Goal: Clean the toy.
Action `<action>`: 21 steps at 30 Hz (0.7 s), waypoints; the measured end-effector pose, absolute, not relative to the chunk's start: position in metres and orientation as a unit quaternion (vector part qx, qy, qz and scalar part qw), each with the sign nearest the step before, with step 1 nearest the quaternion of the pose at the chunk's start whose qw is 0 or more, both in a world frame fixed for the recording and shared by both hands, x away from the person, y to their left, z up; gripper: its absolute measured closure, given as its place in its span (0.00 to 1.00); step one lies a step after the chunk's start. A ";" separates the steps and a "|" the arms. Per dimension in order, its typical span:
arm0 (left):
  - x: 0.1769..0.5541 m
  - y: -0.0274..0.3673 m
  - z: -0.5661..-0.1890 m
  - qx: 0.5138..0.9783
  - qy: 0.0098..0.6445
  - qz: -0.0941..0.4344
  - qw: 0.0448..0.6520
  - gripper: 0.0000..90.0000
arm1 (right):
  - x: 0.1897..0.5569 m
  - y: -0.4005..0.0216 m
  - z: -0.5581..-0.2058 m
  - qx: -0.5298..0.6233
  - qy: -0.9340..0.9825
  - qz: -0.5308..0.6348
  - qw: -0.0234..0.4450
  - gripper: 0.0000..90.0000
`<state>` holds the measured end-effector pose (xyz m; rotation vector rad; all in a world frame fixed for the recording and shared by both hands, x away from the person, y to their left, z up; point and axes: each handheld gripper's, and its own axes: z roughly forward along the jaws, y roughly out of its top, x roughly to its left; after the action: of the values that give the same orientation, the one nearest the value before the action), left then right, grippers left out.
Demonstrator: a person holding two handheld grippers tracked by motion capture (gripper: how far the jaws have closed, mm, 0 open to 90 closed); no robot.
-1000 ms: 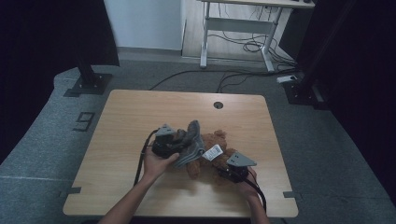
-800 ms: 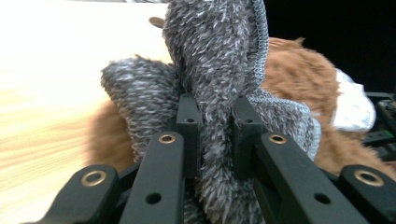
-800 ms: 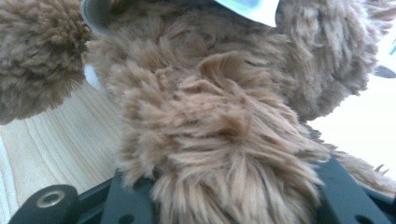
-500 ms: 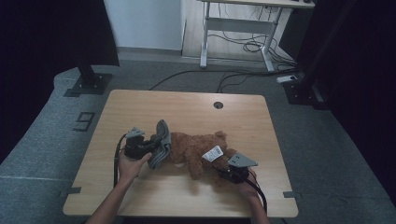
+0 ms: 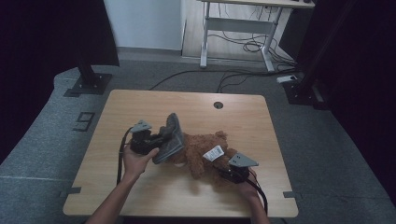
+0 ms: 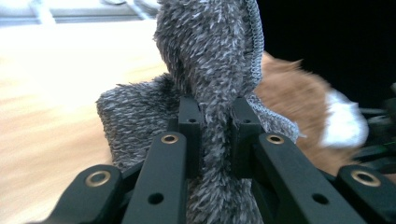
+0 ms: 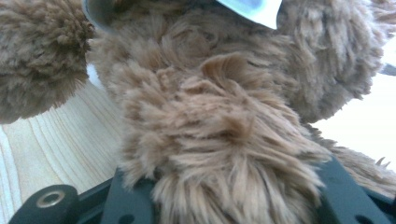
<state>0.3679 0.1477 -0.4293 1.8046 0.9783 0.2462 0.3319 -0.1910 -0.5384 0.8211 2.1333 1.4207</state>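
The left gripper (image 5: 161, 140), fingers pinching the grey sock (image 6: 205, 84), has drawn it off the teddy bear (image 5: 201, 151) toward the table's left edge, while the right gripper (image 5: 224, 173) clamps the bear's leg mid-table.

A lab: black curtains (image 5: 51, 32), floor cables (image 5: 243, 46), bare wooden table (image 5: 243, 116)

In the right gripper view, the brown plush toy (image 7: 224, 121) covered the black jaws so that the pads could not be seen, and the picture's top edge cut off its white tag (image 7: 252, 8). In the left gripper view the wooden table (image 6: 56, 93) and the toy behind the grey fuzzy garment (image 6: 210, 70) were blurred. The tag's print was too small to read from the high view.
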 end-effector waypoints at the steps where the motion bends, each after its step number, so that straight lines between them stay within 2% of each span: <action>1: 0.369 0.138 -0.426 0.755 0.398 0.100 0.512 0.87 | 0.332 -0.191 -0.538 0.297 0.773 0.514 0.224 0.63; 8: 0.371 0.062 -0.416 0.789 0.346 0.068 0.503 0.87 | 0.332 -0.191 -0.539 0.297 0.772 0.515 0.224 0.63; 12: 0.368 0.030 -0.423 0.812 0.325 0.071 0.480 0.87 | 0.332 -0.191 -0.538 0.299 0.772 0.514 0.223 0.62; 15: 0.371 0.028 -0.432 0.813 0.334 0.067 0.472 0.86 | 0.331 -0.191 -0.539 0.298 0.776 0.509 0.224 0.62; 21: 0.377 0.062 -0.439 0.804 0.363 0.085 0.463 0.86 | 0.332 -0.191 -0.540 0.299 0.776 0.510 0.219 0.62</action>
<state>0.3766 0.0618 -0.4391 1.9769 0.8923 0.2100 0.3318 -0.1911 -0.5399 0.8267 2.1488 1.4122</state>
